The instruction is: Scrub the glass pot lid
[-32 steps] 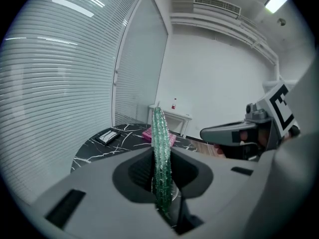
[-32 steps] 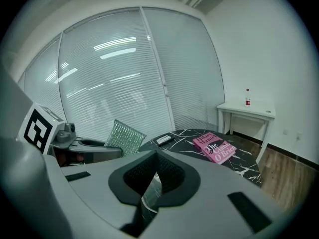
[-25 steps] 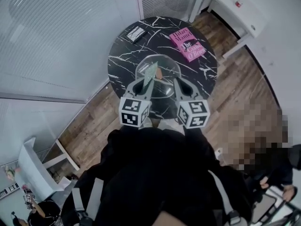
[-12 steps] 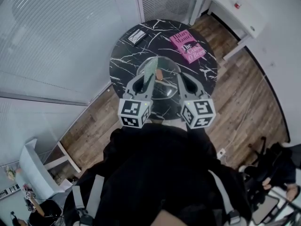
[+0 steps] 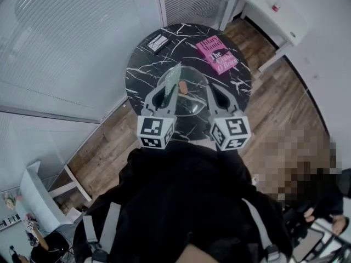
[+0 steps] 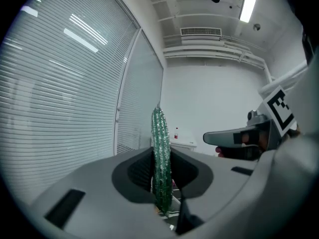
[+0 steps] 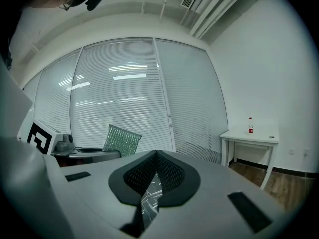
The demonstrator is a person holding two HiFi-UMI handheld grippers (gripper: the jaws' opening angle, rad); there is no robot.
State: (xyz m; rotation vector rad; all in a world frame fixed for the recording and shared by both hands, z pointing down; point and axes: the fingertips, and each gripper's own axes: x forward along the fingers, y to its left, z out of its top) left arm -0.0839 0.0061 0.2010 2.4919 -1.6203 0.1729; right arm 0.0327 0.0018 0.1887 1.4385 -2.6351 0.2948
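A: Your L gripper (image 5: 169, 93) is clamped on the green pad (image 6: 160, 133). In its own view the pad stands edge-on & upright btw the jaws.
B: Head view adds that the pad tip is over the lid (image 5: 189, 100), near the knob (image 5: 184, 85). The lid shows against the table (image 5: 142, 70), btw your grippers.
A: R gripper (image 7: 156, 153): jaws closed tip to tip, nothing seen btw them, only marble thru the slit.
B: Its view gives you the pad's broad face at left, plus a bottle (image 7: 250, 125) on a desk (image 7: 249, 135). Only the head view has the book (image 5: 218, 53).
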